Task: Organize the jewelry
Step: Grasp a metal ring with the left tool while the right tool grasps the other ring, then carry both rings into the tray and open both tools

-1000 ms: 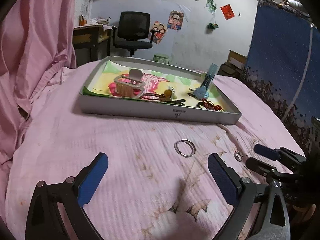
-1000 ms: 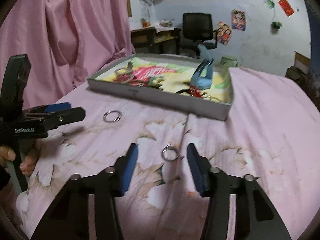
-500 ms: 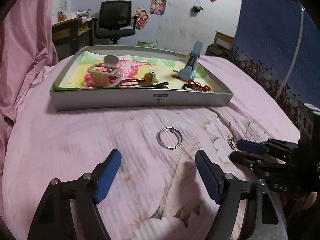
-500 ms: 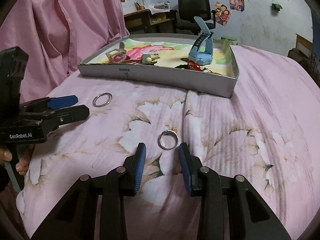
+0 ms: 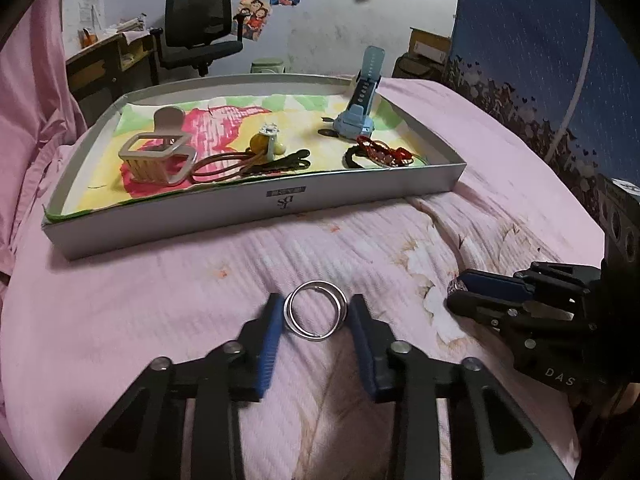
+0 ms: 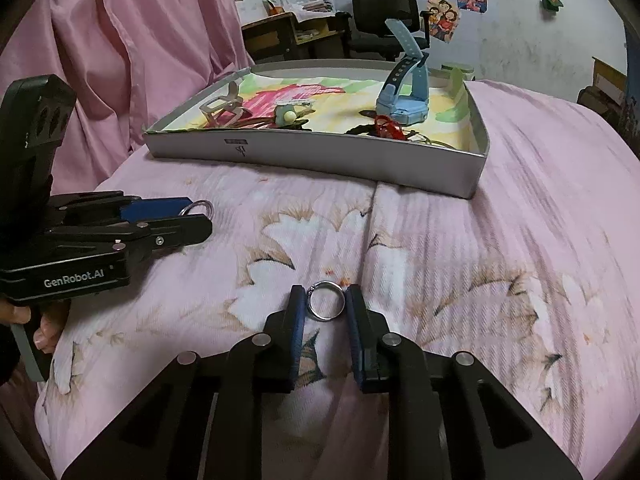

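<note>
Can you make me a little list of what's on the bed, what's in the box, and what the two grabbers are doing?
surface: pink bedspread
left gripper: fingers either side of the big silver ring
right gripper: fingers either side of the small ring
grip: closing in, neither ring lifted
tray: blue watch, hair claw, red bracelet, hair ties

I see dim, soft indoor light; shadows are weak; the fisheye bends edges, and the corners go black.
</note>
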The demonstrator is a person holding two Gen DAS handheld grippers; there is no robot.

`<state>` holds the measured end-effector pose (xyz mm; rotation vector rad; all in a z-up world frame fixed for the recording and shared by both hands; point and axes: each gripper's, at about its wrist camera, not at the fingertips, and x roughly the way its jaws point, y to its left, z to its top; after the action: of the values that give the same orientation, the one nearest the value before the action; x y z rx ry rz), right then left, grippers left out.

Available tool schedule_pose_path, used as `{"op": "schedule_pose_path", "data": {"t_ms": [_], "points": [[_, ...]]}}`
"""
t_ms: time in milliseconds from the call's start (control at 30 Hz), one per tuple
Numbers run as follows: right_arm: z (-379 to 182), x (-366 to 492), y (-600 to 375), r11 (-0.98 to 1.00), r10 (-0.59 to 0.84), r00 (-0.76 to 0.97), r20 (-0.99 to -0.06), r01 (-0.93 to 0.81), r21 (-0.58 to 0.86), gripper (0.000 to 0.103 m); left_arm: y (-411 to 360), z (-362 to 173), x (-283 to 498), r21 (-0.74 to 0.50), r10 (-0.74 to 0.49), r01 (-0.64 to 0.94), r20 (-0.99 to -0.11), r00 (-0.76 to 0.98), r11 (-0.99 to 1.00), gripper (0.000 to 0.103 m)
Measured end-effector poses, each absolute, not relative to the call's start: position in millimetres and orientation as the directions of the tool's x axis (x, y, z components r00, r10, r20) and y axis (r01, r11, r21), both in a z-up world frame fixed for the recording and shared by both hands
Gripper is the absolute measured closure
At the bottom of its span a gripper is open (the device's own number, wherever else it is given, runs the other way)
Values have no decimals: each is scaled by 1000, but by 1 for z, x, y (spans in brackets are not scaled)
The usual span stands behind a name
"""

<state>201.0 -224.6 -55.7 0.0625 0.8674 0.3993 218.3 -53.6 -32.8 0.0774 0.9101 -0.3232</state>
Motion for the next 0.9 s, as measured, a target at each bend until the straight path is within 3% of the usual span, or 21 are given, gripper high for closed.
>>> {"op": "schedule_pose_path", "data": {"t_ms": [333,500,900], "points": [[-49,196,-223,915,394,616,-682,-332,228,85,-58,-25,205,-33,-226,309,-757,613,950,75],[-30,182,-219,913,403,690,-601,-355,204,85,-56,-5,183,20,-198,280,-660,725,960,75],[24,170,-213,930,367,863,-347,-339,140,85,-37,41,162,-10,-141,151,-425,894,989,75]]}}
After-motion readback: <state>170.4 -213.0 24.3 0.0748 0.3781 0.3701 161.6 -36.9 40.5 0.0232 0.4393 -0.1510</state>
